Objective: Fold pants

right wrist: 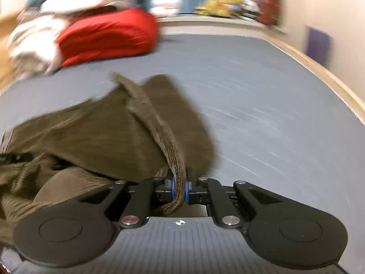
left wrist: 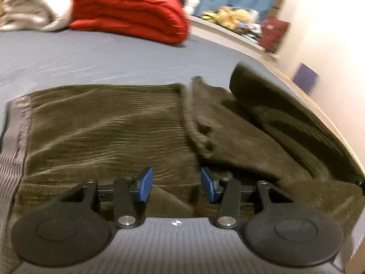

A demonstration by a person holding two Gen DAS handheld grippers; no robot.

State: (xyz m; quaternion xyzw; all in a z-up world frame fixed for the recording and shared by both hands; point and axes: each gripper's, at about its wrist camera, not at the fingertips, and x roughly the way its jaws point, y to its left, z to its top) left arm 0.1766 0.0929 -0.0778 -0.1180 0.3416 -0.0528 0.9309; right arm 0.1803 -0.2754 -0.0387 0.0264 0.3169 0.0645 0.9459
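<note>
One pair of olive corduroy pants (left wrist: 109, 132) lies spread on a grey-blue bed (left wrist: 91, 59), waistband at the left. The left tool (left wrist: 176, 186) hovers over the cloth, its two blue pads apart with nothing between them. Further right, the right tool (right wrist: 180, 188) is clamped on a cuff of the pants — one leg lifted off the sheet. Behind, one red blanket (left wrist: 130, 11) sits beside one pale blanket (left wrist: 34, 6).
</note>
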